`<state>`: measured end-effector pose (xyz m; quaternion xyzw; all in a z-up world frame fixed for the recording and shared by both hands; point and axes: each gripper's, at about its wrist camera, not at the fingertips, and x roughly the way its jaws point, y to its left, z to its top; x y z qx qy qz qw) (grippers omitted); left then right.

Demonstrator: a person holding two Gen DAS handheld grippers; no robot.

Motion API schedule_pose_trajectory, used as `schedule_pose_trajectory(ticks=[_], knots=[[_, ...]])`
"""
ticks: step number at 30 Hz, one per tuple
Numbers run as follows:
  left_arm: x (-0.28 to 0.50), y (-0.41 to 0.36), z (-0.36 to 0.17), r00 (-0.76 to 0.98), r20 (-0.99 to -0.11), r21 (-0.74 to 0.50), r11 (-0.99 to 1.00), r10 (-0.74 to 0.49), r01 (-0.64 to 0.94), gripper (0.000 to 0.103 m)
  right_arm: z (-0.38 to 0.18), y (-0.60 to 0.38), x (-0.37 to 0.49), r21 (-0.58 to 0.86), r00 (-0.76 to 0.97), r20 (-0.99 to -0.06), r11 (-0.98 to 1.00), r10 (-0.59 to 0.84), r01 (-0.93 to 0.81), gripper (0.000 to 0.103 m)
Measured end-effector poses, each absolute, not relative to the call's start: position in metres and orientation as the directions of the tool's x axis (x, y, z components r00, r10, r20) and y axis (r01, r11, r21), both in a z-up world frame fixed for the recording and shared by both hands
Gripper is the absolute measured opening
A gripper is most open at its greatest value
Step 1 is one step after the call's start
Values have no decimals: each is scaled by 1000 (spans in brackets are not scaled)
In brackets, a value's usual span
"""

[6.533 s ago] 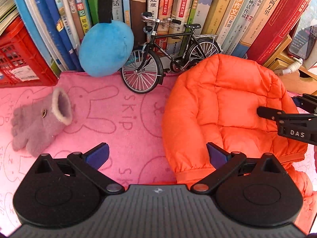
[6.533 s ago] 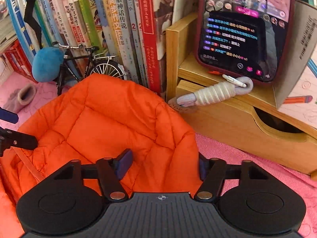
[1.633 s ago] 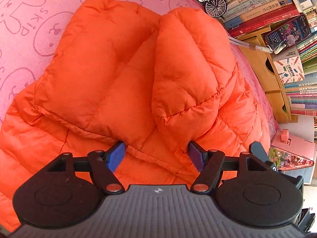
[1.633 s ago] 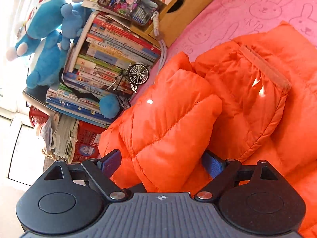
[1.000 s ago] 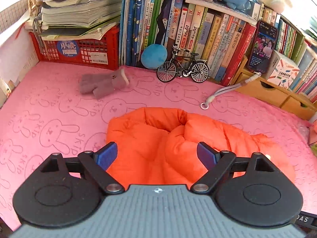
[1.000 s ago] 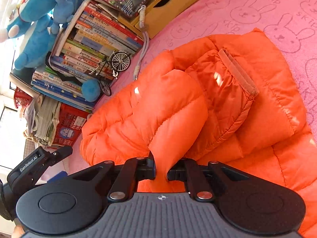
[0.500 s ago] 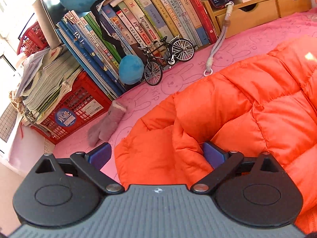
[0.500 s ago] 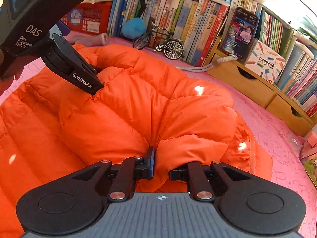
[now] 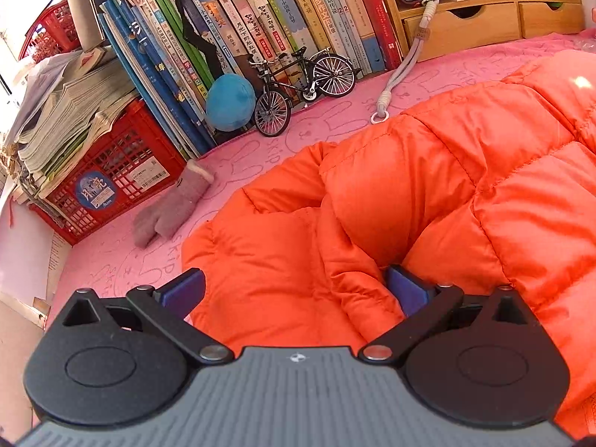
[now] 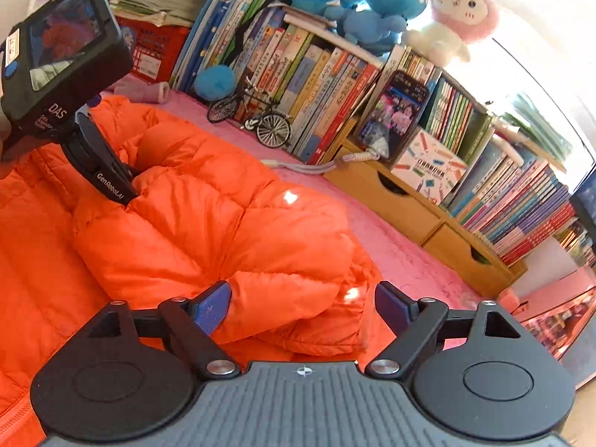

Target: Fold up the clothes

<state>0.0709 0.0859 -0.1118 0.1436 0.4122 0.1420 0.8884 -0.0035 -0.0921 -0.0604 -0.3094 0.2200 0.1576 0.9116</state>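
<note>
Now my right tool (image 10: 301, 305) has just been opening and no longer pinches the orange jacket (image 10: 208, 223); a fold lies loose between its spread jaws at lower centre. My left tool (image 9: 294, 290) stands wide open too, jacket bulging between its pads. Upper frame: books (image 9: 260, 29), a toy bicycle (image 9: 301, 89) and a grey glove (image 9: 171, 208) crowd the pink table (image 9: 111, 257).

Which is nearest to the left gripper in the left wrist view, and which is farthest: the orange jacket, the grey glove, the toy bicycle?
1. Orange jacket: between the open left gripper fingers.
2. Grey glove: upper left, on the pink mat.
3. Toy bicycle: far back, against the books.
</note>
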Motion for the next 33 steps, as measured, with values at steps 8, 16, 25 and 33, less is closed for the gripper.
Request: schedule_pose_trajectory(ticks=[8, 16, 25, 33], knots=[[66, 102, -116, 640, -707, 253, 953, 301, -167, 103, -61, -30, 32, -742, 948, -111, 610, 299, -279, 103], [63, 108, -123, 659, -701, 204, 963, 271, -178, 103, -124, -13, 53, -804, 950, -199, 515, 239, -298, 103], [59, 109, -127, 676, -686, 175, 963, 270, -206, 103, -135, -56, 36, -839, 981, -137, 510, 139, -190, 103], [60, 109, -129, 685, -683, 170, 967, 254, -189, 103, -143, -77, 26, -799, 983, -178, 576, 50, -174, 103]])
